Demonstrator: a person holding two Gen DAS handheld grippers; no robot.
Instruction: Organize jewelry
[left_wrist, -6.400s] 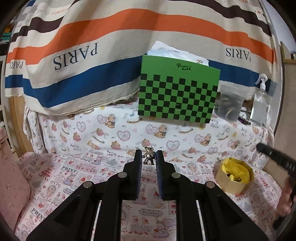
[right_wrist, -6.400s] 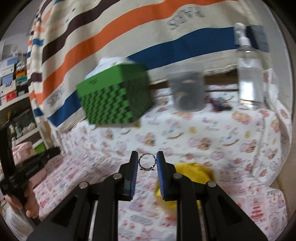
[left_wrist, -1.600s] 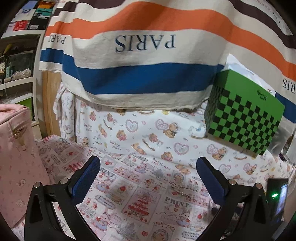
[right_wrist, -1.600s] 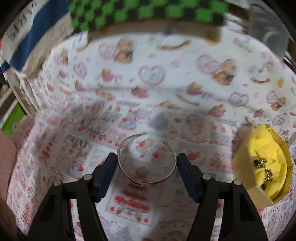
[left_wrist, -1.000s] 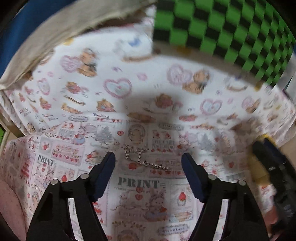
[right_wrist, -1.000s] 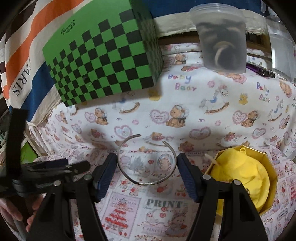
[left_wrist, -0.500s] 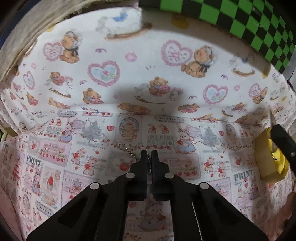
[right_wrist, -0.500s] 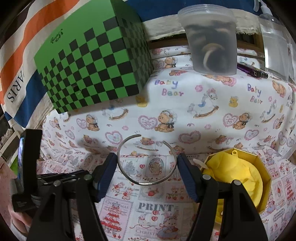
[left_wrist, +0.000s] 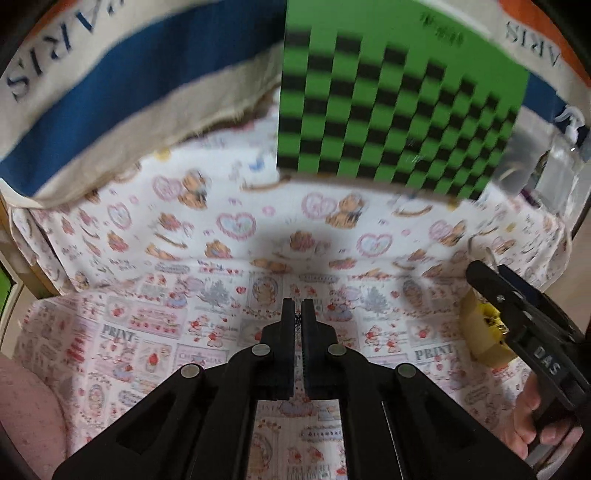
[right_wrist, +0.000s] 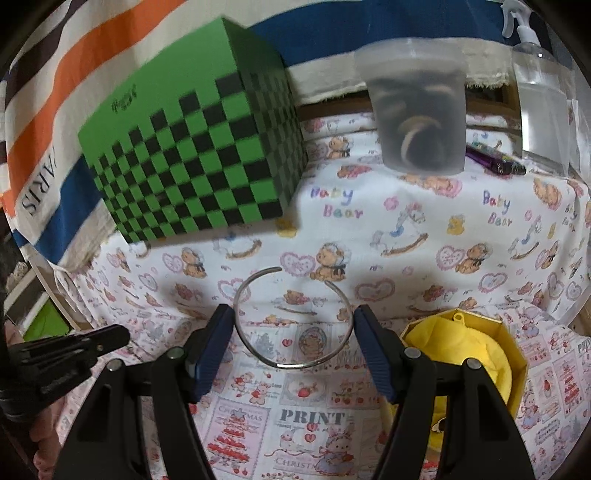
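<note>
left wrist view: the left gripper (left_wrist: 298, 314) has its jaws nearly closed, with only a thin slit between the pads. something dark and small sits in that slit, possibly a chain, but it is too small and blurred to confirm, so it is unclear whether the jaws pinch anything. the gripper is raised above the printed cloth (left_wrist: 155, 332). no loose jewelry is visible on the cloth in this view. at far right the yellow box (left_wrist: 484, 339) shows partly behind the right gripper (left_wrist: 491, 280), with a glint of gold-coloured pieces inside. the green checkered box (left_wrist: 399, 103) stands at the back, blurred.

right wrist view: the right gripper (right_wrist: 293, 332) has its jaws spread wide and braced against the outside of a thin silver bangle (right_wrist: 291, 321), an open cuff with its gap facing away from the camera. the bangle is held clear of the cloth, left of the yellow box (right_wrist: 513, 354) and not yet over it. the box's yellow lining (right_wrist: 461, 350) is visible; any contents are mostly hidden from here. a frosted cup (right_wrist: 417, 110) and a spray bottle (right_wrist: 539, 81) stand on the rear ledge.

status, as a judgement: some pieces appear to be in the yellow box already. the bangle remains to be deposited, and whatever the left gripper may carry too. the task looks well under way, not finished.
</note>
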